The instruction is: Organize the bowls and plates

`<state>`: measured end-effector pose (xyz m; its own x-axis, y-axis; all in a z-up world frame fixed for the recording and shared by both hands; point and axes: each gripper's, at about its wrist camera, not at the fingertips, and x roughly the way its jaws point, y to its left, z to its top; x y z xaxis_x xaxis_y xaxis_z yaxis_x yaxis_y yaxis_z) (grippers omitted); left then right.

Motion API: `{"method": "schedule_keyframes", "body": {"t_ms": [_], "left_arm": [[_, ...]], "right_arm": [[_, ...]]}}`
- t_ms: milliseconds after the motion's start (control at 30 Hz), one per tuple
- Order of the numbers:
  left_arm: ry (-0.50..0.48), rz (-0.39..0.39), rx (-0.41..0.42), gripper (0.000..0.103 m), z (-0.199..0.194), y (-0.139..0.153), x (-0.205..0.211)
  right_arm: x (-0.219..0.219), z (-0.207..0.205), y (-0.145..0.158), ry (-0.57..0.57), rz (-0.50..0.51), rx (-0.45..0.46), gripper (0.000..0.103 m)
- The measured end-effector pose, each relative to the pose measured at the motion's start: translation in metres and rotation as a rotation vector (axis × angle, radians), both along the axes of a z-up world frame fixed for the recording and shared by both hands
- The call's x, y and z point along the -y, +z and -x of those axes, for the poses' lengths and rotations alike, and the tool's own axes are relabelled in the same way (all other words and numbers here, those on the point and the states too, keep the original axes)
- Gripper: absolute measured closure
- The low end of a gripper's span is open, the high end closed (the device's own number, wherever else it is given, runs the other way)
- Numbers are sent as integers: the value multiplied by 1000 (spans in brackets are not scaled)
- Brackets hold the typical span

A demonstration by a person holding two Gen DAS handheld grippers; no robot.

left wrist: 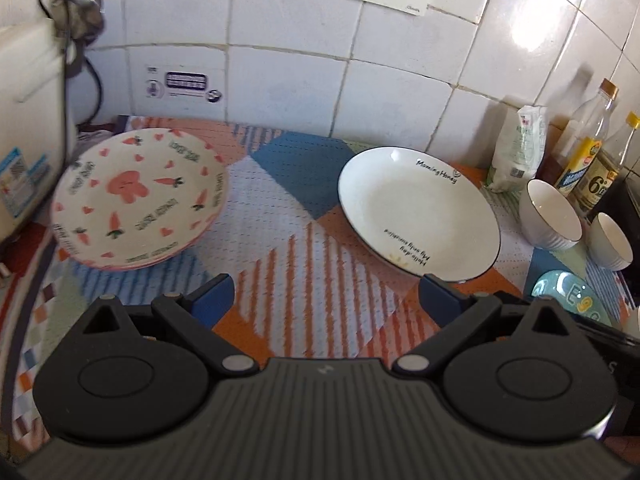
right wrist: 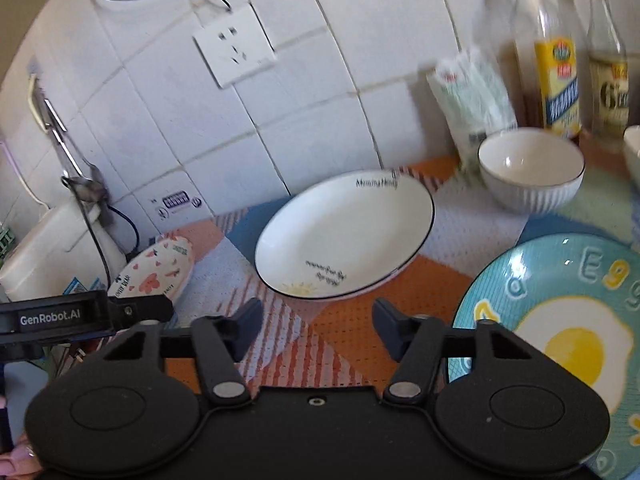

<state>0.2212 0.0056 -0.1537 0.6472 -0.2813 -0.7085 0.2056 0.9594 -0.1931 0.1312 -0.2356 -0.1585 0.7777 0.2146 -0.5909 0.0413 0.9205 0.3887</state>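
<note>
A stack of pink carrot-print plates [left wrist: 136, 200] sits at the left of the patterned mat; it shows small in the right wrist view [right wrist: 156, 276]. A white black-rimmed plate [left wrist: 416, 216] [right wrist: 344, 236] lies mid-mat. Two white ribbed bowls [left wrist: 552, 216] [left wrist: 610, 246] stand right of it; one shows in the right wrist view [right wrist: 530, 172]. A teal fried-egg plate [right wrist: 560, 320] [left wrist: 572, 300] lies at the front right. My left gripper [left wrist: 326, 300] is open and empty, its right finger at the white plate's near rim. My right gripper [right wrist: 316, 320] is open and empty just before the white plate.
A white appliance [left wrist: 28, 140] with a black cord stands at the left. Bottles [right wrist: 556, 52] [left wrist: 588, 144] and a white bag [right wrist: 472, 100] [left wrist: 518, 152] stand against the tiled wall at the back right. The left gripper's body [right wrist: 76, 316] lies left of my right gripper.
</note>
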Motion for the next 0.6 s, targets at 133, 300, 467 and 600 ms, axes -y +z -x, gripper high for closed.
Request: {"method": "schedule_keyframes", "body": {"t_ms": [133,300,467,600], "left_arm": [[-19,-11,-3,7,-26,-12,16],[63,73,-64,7,-65,-33,18],[27,71,-80,26,-91,-48,30],[21,5,-98,50,-104,-62,39]], "right_arm": [[12,-22,-7,-14,10,-23,41],[39,-54,-21,-98,-8,-100,41],[48,-73,-28,-93,10,-101,45],[51,-90,-36,-111,45,-122,63]]}}
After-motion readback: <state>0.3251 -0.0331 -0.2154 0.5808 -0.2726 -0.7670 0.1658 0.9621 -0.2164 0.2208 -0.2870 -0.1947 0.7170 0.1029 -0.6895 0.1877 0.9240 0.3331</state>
